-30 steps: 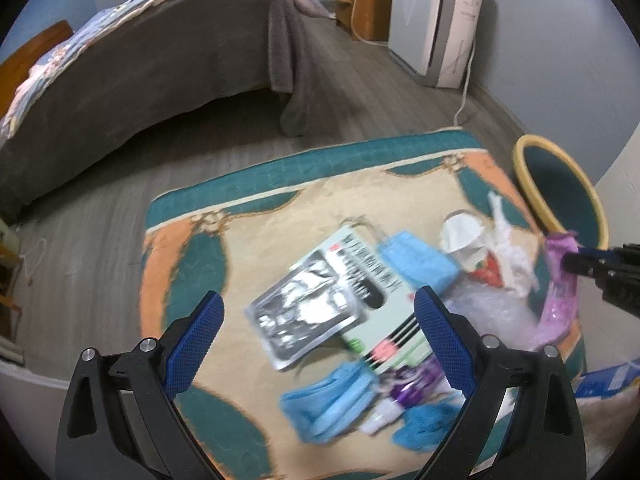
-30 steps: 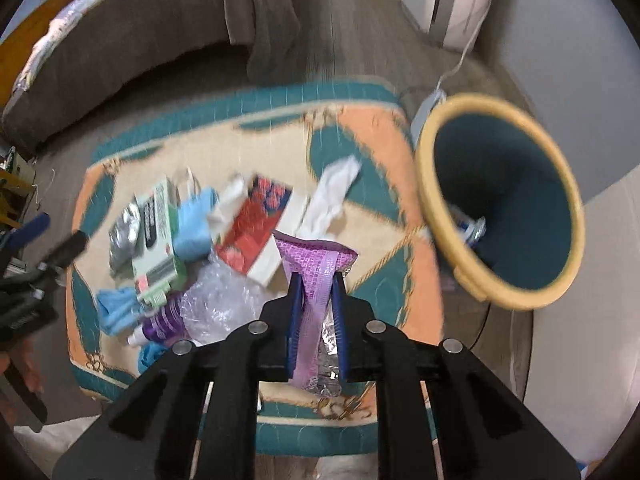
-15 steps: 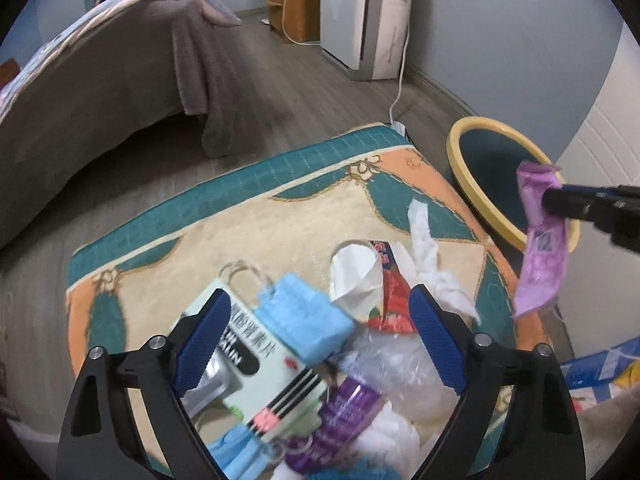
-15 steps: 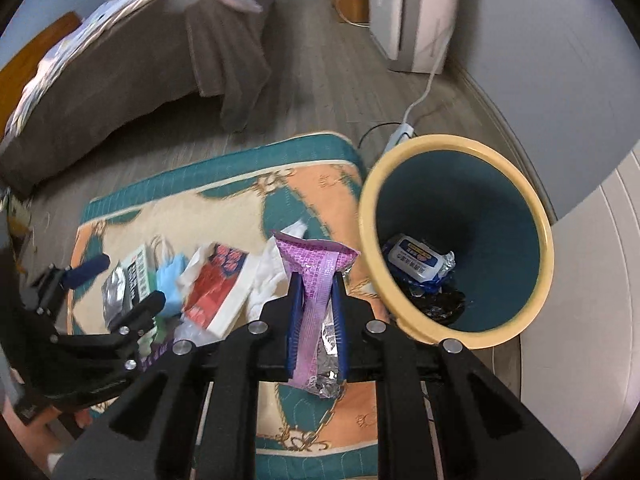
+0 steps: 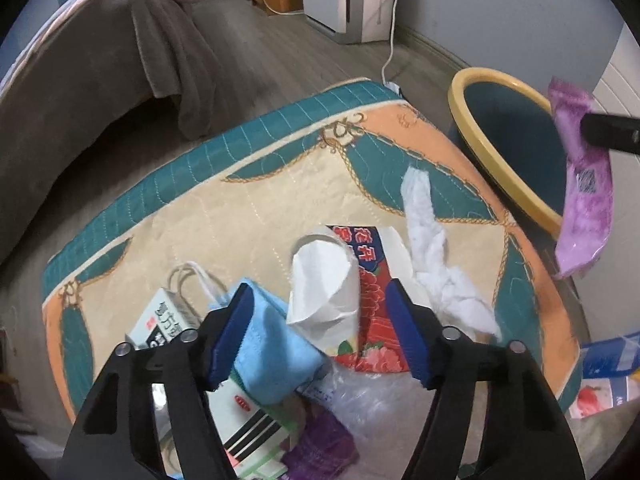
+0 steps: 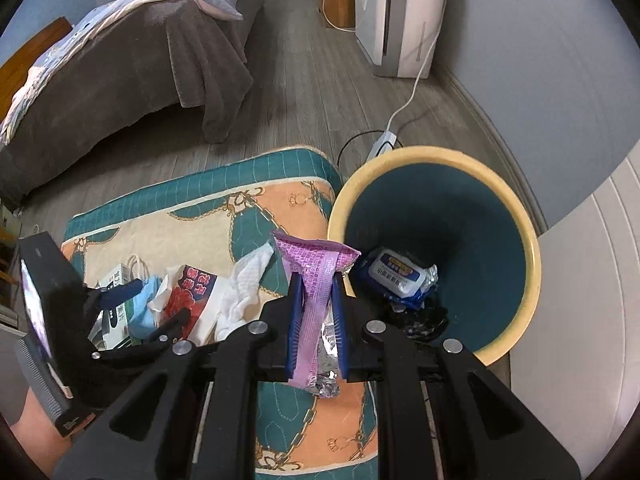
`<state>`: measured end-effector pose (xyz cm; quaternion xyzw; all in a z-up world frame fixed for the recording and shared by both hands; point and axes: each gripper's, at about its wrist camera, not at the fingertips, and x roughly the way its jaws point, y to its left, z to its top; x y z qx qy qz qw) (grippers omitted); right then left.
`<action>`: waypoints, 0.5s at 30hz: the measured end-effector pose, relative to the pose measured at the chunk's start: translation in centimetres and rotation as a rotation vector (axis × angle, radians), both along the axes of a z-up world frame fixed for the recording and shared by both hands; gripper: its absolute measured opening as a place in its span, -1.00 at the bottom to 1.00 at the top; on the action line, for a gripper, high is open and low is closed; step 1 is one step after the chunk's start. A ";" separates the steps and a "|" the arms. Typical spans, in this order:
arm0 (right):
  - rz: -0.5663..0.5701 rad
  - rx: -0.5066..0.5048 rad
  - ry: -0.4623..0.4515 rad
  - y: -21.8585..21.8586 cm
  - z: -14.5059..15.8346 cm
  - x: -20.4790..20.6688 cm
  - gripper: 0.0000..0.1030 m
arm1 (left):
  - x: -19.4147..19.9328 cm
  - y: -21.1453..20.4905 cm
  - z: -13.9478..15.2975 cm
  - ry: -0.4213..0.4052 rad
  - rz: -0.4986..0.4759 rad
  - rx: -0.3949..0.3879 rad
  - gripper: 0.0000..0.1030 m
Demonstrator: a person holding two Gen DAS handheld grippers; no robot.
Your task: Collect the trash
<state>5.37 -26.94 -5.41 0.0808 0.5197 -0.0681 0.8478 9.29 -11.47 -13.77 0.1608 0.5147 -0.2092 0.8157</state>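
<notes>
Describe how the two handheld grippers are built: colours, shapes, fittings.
Both match: the left gripper and right gripper have matte black angular frames with triangular cut-outs, round silver bolt heads at the pivots, and flat blue ribbed pads on the two fingers. No cables show.

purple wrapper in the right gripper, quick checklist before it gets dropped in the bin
1. Right gripper clamped on the purple wrapper: ok.
2. Wrapper fully over the bin mouth: not ok, it hangs at the near rim.
3. Room in the bin: ok, only a blue pack and dark scraps at the bottom.
4. Left gripper clear of the drop: ok, over the pile on the mat, its jaws just been closing around the white cup.
5. Cup gripped: cannot tell.
</notes>
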 end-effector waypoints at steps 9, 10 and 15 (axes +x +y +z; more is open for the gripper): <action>0.068 -0.008 -0.023 1.1 1.0 -0.3 -0.72 | -0.1 0.0 -0.1 -0.015 -0.036 0.012 -0.58; 0.069 -0.007 -0.025 1.1 1.0 -0.3 -0.72 | -0.1 0.1 0.2 -0.023 -0.031 0.012 -0.59; 0.061 0.012 -0.032 0.8 1.3 -0.3 -0.72 | -0.5 0.5 1.4 -0.072 -0.030 0.007 -0.60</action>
